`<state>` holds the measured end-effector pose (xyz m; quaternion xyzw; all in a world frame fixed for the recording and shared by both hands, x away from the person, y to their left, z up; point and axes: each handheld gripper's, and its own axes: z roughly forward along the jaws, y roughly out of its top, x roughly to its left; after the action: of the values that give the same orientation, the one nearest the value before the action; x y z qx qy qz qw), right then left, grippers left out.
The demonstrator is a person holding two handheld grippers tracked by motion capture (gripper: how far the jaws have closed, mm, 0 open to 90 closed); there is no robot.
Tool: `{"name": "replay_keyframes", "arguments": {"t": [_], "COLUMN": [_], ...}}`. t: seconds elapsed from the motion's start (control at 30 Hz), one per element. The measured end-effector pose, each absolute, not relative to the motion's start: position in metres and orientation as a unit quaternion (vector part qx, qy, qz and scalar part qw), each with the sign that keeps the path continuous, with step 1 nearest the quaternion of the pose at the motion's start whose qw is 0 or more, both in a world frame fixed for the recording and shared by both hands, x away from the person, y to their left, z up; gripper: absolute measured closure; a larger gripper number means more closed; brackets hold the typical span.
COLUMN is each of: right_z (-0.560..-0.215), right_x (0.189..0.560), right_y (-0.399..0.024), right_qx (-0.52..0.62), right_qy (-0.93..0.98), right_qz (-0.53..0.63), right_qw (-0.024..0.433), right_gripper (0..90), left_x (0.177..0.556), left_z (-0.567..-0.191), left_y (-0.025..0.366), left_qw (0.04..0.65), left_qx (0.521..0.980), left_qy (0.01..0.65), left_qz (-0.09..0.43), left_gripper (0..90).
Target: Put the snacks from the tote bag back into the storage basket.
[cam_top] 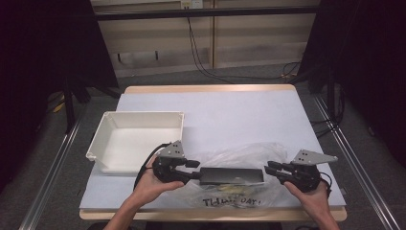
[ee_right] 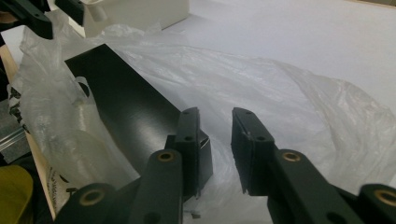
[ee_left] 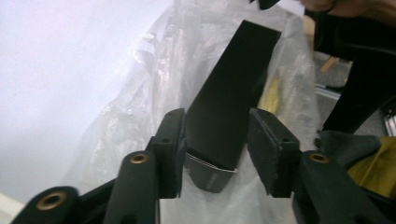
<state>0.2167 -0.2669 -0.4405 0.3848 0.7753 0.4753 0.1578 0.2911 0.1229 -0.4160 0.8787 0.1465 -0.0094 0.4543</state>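
**Black box held over a clear bag, white tray at the left**

At the left of the bench (cam_top: 215,103), which is covered with a pale lavender sheet, sits a white rectangular tray (cam_top: 139,136), open side up, with nothing visible inside it. Its front right corner lies just beside the left tongs (cam_top: 194,170).

The left tongs, gripped by the person's left hand (cam_top: 152,184), point rightward and hold one short end of a long flat black box (cam_top: 232,175). In the left gripper view the two jaws stand on either side of that box end (ee_left: 224,98), with a grey flap visible at the box's near edge; the left pad seems to press against the box, while whether the right pad touches it cannot be told.

The box lies lengthwise between the two hands, over a crumpled clear plastic bag (cam_top: 244,158) near the front edge of the bench. The bag carries black printed lettering along its front edge (cam_top: 231,201); only something like "T… DAY" can be made out, and the rest is unreadable.

At the right, the right tongs (cam_top: 269,168) rest in the person's right hand (cam_top: 311,196) and point leftward toward the box's other end. In the right gripper view the jaws are parted at a narrow gap with nothing between them; the left jaw lies against the near corner of the box (ee_right: 126,112), and the bag (ee_right: 299,93) spreads out beyond.
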Motion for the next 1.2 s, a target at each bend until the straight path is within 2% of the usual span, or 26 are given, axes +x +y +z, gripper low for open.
{"name": "replay_keyframes", "arguments": {"t": [0.33, 0.67, 0.77, 1.2], "right_z": [-0.441, -0.442, -0.442, -0.443], "right_x": [0.2, 0.198, 0.198, 0.2], "right_y": [-0.271, -0.274, -0.274, -0.273], "right_qx": [0.393, 0.397, 0.395, 0.396], "right_qy": [0.764, 0.761, 0.76, 0.761], "right_qz": [0.484, 0.486, 0.488, 0.487], "right_qw": [0.167, 0.166, 0.165, 0.166], "right_gripper": [58.8, 56.8, 56.4, 54.6], "left_x": [0.297, 0.297, 0.298, 0.295], "left_z": [-0.423, -0.43, -0.432, -0.437], "left_y": [0.103, 0.101, 0.1, 0.095], "left_qw": [0.424, 0.413, 0.407, 0.401], "left_qx": [0.898, 0.905, 0.907, 0.913], "left_qy": [0.119, 0.105, 0.11, 0.08], "left_qz": [-0.006, -0.007, -0.003, 0.003], "left_gripper": [50.3, 44.8, 38.7, 36.9]}}
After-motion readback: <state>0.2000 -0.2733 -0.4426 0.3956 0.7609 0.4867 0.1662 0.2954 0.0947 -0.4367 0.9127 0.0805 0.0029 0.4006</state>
